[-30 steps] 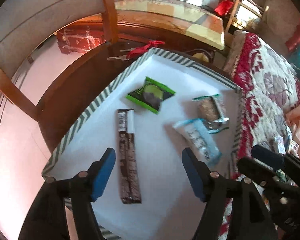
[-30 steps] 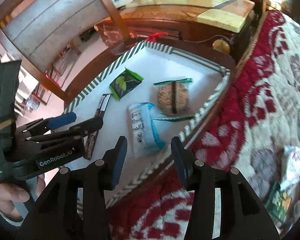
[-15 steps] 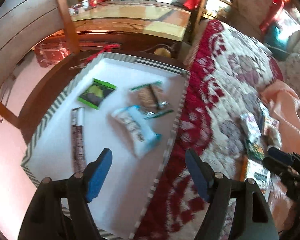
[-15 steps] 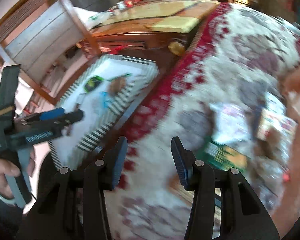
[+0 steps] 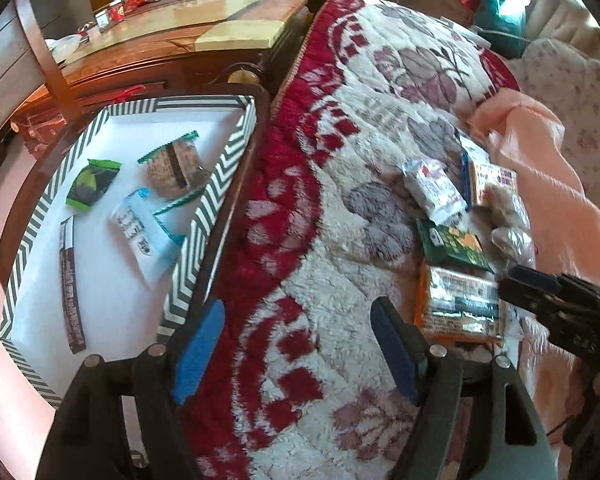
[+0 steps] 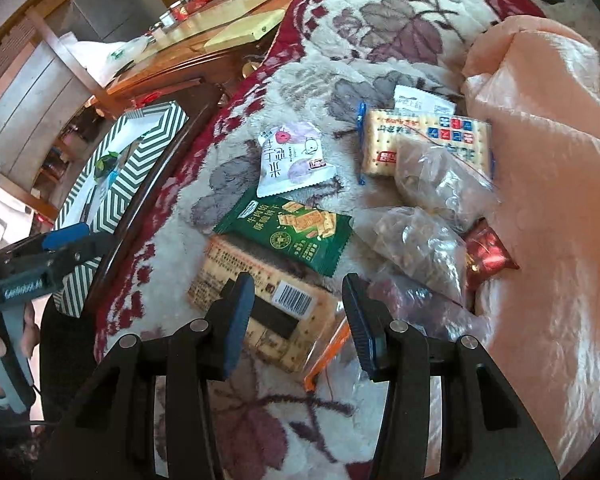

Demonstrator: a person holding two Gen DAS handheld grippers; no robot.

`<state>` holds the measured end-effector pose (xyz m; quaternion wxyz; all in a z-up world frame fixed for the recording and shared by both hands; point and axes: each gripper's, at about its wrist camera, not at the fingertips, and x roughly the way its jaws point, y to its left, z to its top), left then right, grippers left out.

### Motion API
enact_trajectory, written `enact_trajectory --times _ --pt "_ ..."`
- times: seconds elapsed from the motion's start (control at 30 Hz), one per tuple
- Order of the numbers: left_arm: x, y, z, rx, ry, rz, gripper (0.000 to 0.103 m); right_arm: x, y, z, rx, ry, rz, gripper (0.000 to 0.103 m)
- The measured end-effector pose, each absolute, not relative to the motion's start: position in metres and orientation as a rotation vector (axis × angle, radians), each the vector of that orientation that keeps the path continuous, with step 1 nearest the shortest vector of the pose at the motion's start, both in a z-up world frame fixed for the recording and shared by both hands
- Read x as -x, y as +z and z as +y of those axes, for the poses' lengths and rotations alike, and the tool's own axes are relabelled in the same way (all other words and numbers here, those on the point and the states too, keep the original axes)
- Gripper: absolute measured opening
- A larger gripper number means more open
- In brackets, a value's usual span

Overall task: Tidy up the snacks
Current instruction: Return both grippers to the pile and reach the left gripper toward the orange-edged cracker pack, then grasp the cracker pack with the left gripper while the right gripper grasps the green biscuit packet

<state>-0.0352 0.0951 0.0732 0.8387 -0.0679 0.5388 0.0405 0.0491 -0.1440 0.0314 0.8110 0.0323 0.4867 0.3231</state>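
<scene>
We cannot read the cracker pack (image 6: pixel 260 300) fully: the green packet (image 6: pixel 288 232) overlaps it; its print blurs.

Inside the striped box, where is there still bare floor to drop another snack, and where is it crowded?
In the striped box, bare white floor shows at the near end, between the long dark bar and the near-right wall, below the white-blue packet. Another patch lies at the far end, beyond the green packet and the brown cracker packet. The middle is crowded.

Fluffy blanket (image 6: pixel 228 152), glossy green packet (image 6: pixel 288 236)
</scene>
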Motion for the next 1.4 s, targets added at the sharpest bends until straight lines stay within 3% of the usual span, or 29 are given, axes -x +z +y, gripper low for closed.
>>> enact_trajectory --times 0.2,0.47,0.8,1.03,1.17,1.4 --pt "0.041 0.069 0.099 0.151 0.096 1.163 0.078 -0.055 0.011 -0.134 -0.089 0.711 1.116 0.047" --pt "0.052 0.059 0.102 0.207 0.089 1.201 0.078 0.004 0.012 -0.100 -0.154 0.954 1.188 0.052" --pt "0.052 0.057 0.054 0.196 -0.005 1.220 0.078 -0.005 0.033 -0.159 -0.326 0.837 1.095 0.053" --pt "0.042 0.040 0.010 0.134 -0.033 1.257 0.078 -0.018 0.037 -0.196 -0.405 0.737 1.042 0.059" --pt "0.034 0.025 0.007 0.120 -0.002 1.291 0.080 -0.025 0.043 -0.190 -0.291 0.693 1.012 0.060" --pt "0.031 0.016 0.014 0.122 -0.016 1.307 0.084 -0.050 0.054 -0.131 0.191 0.784 0.947 0.060"
